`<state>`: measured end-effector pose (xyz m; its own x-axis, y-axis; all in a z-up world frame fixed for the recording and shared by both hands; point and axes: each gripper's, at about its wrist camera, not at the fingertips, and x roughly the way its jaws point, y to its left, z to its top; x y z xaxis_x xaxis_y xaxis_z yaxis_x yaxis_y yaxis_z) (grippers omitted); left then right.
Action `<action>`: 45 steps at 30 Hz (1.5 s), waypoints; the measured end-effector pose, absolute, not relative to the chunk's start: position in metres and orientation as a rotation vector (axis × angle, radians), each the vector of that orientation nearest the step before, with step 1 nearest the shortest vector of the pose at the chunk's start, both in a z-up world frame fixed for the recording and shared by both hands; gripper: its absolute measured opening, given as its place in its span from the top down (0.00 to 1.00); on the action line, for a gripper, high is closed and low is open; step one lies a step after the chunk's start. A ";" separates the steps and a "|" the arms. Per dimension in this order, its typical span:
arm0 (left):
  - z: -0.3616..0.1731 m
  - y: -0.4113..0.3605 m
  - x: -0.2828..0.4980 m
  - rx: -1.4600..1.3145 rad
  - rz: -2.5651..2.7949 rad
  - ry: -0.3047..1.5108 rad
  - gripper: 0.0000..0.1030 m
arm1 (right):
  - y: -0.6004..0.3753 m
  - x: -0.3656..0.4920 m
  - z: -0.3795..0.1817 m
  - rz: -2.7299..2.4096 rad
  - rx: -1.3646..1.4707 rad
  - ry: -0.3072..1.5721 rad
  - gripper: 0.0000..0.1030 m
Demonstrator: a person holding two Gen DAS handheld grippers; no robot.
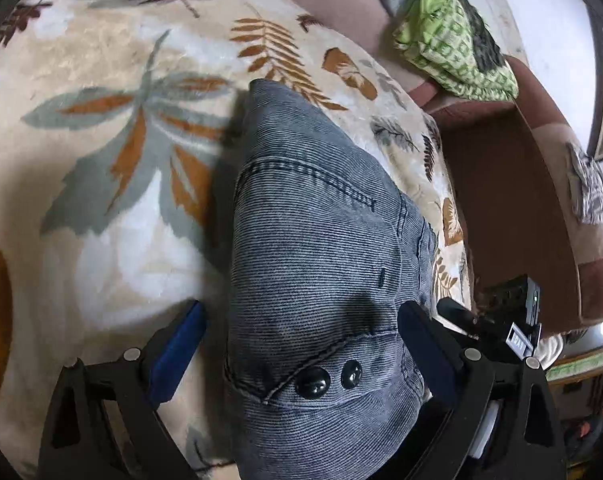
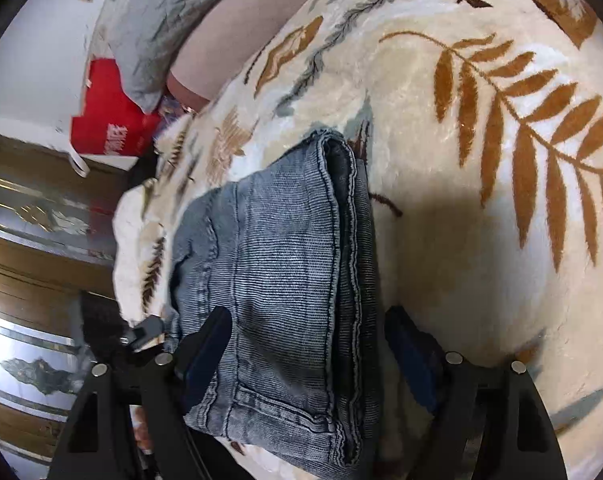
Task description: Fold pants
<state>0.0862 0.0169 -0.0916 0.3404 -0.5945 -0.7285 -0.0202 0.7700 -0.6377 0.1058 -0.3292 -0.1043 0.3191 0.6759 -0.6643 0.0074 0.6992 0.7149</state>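
Grey-blue ribbed pants [image 1: 313, 240] lie folded in a thick bundle on a cream blanket with a leaf print [image 1: 101, 220]. Two black buttons [image 1: 329, 378] show on the near end. My left gripper [image 1: 301, 340] is open and straddles that buttoned end; its left pad [image 1: 177, 352] stands clear of the cloth and its right pad [image 1: 421, 352] is at the cloth's edge. In the right wrist view the stacked hems and seams of the pants [image 2: 293, 280] run between the fingers of my right gripper [image 2: 309, 348], which is open, with a gap at its right pad [image 2: 413, 360].
A green patterned cloth [image 1: 453, 48] lies on a brown upholstered seat [image 1: 501, 200] beyond the blanket's right edge. A grey pillow [image 2: 153, 28] and a red package [image 2: 113, 120] sit at the far left. The blanket's edge drops to a glossy patterned floor [image 2: 33, 216].
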 end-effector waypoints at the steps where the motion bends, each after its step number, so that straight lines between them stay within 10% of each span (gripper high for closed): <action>1: -0.091 0.015 0.087 -0.607 -0.403 1.185 0.07 | -0.333 0.106 -0.108 0.501 0.721 1.175 0.21; 14: -0.099 0.017 0.103 -0.708 -0.375 1.195 0.06 | -0.319 0.104 -0.101 0.548 0.625 1.149 0.14; 21: -0.097 0.011 0.106 -0.636 -0.431 1.229 0.01 | -0.309 0.103 -0.100 0.496 0.524 1.183 0.55; 24: -0.088 -0.004 0.099 -0.458 -0.362 1.219 0.45 | -0.303 0.101 -0.094 0.477 0.478 1.184 0.67; 28: -0.080 -0.003 0.092 -0.393 -0.336 1.183 0.69 | -0.288 0.093 -0.075 0.469 0.399 1.148 0.74; 45: 0.006 0.017 0.072 -0.200 -0.273 0.882 0.76 | -0.238 0.085 0.013 0.528 0.287 0.990 0.76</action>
<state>0.0717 0.0169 0.0062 0.6044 -0.3162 -0.7312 0.1523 0.9468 -0.2835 0.0851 -0.2381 0.0128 0.4379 0.5448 -0.7152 -0.2907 0.8386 0.4608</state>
